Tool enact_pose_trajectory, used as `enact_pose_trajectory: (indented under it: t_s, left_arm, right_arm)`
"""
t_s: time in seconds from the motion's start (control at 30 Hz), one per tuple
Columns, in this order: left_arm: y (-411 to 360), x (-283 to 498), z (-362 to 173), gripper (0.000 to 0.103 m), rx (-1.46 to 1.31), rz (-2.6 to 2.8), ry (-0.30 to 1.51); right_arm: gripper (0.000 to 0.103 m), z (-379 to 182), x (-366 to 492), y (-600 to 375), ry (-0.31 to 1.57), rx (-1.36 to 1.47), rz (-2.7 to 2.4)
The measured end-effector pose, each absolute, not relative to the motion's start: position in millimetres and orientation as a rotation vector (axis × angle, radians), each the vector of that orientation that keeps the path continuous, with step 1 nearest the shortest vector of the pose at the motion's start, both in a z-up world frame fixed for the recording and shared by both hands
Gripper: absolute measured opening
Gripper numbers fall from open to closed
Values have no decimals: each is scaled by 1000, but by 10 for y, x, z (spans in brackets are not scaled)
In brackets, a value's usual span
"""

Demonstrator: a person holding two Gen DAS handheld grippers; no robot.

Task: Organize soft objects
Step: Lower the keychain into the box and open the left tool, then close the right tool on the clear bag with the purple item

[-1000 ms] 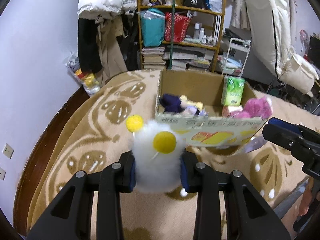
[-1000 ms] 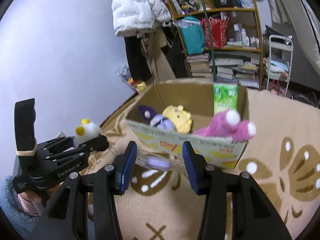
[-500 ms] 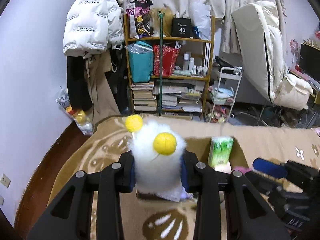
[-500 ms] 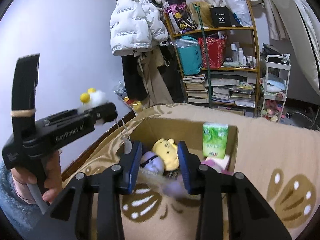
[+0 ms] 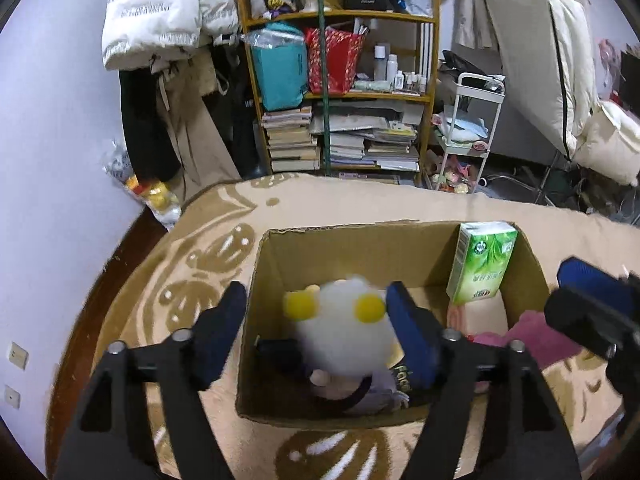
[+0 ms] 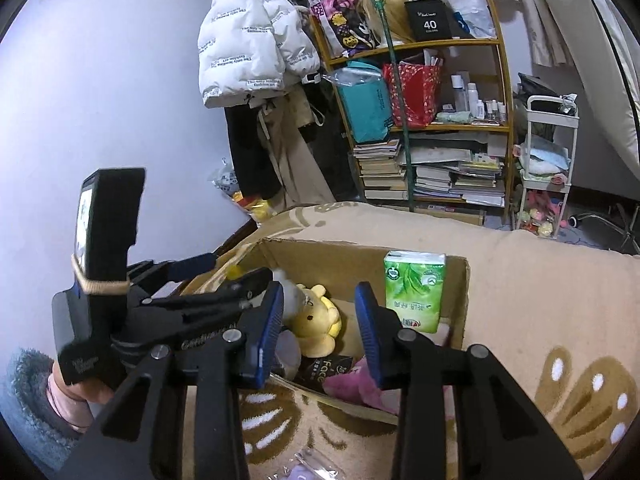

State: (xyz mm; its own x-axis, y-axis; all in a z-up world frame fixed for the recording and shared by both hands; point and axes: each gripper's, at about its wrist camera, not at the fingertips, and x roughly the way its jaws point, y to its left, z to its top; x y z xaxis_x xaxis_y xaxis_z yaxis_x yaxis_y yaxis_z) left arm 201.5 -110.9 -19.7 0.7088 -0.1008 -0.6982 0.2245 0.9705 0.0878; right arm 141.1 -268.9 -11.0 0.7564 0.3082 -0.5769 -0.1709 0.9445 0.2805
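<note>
Left wrist view: the left gripper [image 5: 316,312] has just been spreading its jaws, letting go of the fluffy white plush with yellow pompoms [image 5: 344,336], which sits between them directly over the open brown cardboard box [image 5: 400,236] (blurred, likely dropping in).

Right wrist view: the right gripper [image 6: 318,316] is half-open, nothing gripped, hovering above the same box.

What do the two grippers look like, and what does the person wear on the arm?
Both grippers are black, with blue ribbed pads and silver screws on their fingers. The left gripper carries white lettering on its side and a tan band around its upright black block. The right gripper looks the same. A fuzzy grey-blue sleeve covers the arm.
</note>
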Motion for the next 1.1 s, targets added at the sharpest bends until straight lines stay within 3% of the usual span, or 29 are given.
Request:
enact_pose_trajectory:
  t_s: [0.13, 0.2, 0.47, 0.7, 1.07, 1.1]
  left_arm:
    - [-1025, 1890, -192, 86, 177, -167, 756]
    - [-937, 1820, -159, 91, 156, -154, 751]
    - [-532, 1317, -6, 98, 107, -121, 705]
    - [-226, 810, 58, 99, 100, -92, 681]
    - [18, 361, 10, 99, 66, -84, 662]
    - [32, 357, 10, 99, 56, -83, 660]
  right_arm:
    - [44, -84, 1365, -2680, 666, 206, 244]
    - [58, -53, 1299, -2669, 659, 200, 237]
    - [93, -30, 946, -2545, 682, 149, 186]
    - [103, -100, 657, -2452, 731, 130, 152]
    - [103, -512, 528, -2258, 904, 98, 87]
    - [98, -574, 534, -2259, 926, 113, 94]
